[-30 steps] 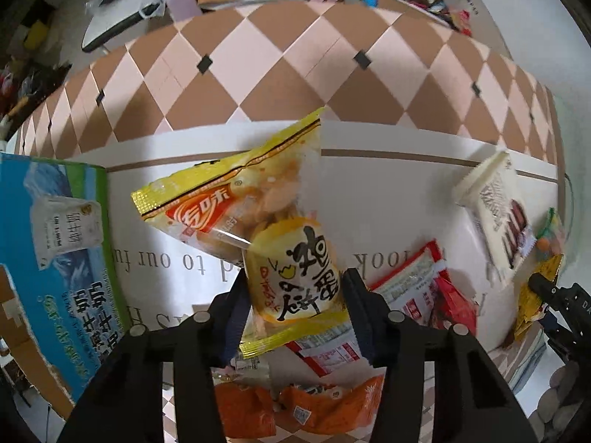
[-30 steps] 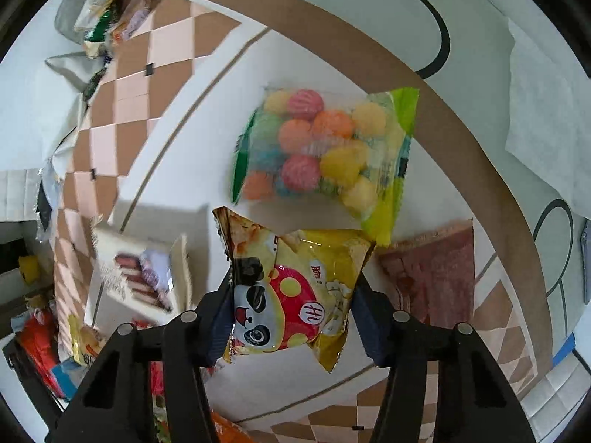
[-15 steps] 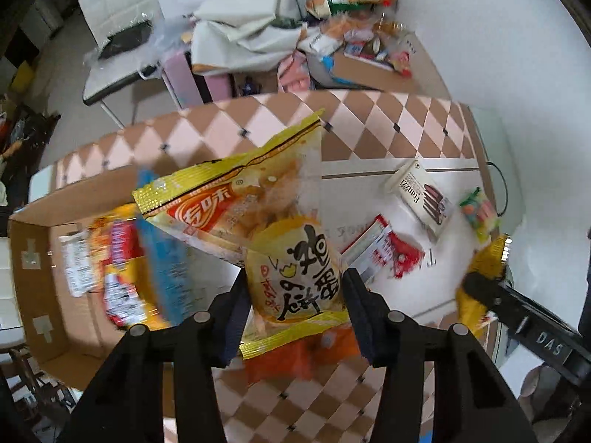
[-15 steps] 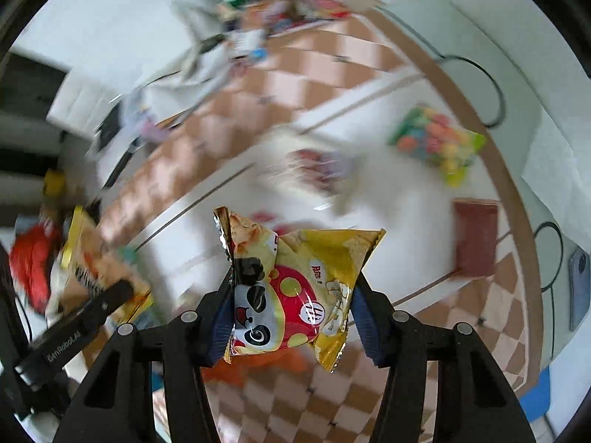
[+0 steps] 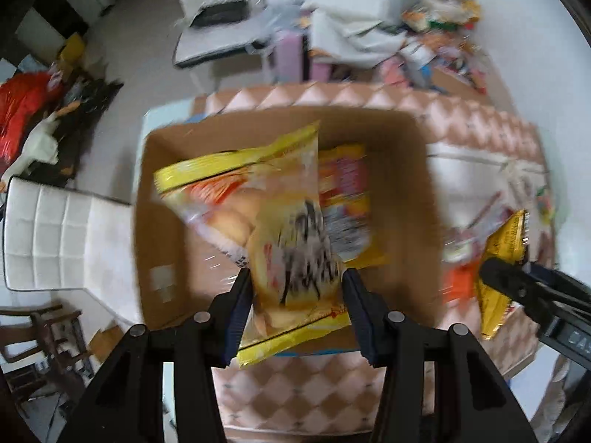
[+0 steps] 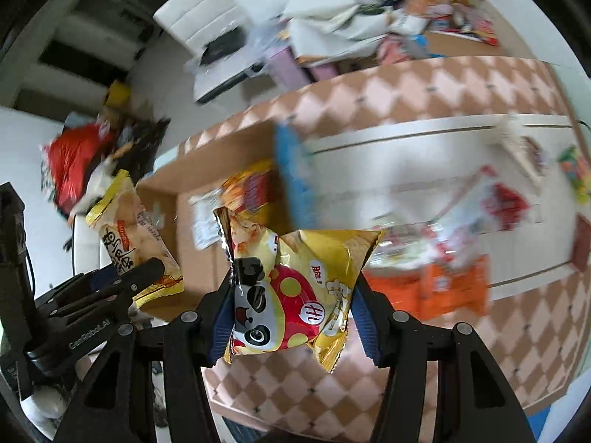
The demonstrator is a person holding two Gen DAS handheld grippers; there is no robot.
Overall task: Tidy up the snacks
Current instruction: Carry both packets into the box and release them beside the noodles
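My left gripper is shut on a yellow snack bag with black characters and hangs over the open cardboard box. Inside the box lies a red and yellow packet. My right gripper is shut on a gold bag with a red panda print, above the checkered tablecloth beside the box. In the right wrist view the left gripper with its yellow bag shows at the left. In the left wrist view the right gripper's finger and gold bag show at the right.
Several loose snacks lie on the white cloth right of the box: orange packets, a red and white pack, a colourful candy bag. White chairs stand left of the table. A cluttered pile sits beyond the table.
Both grippers rose and swung left from the snack spread toward the box, each still holding its bag. The left one now hangs over the box opening; the right wrist rolled.
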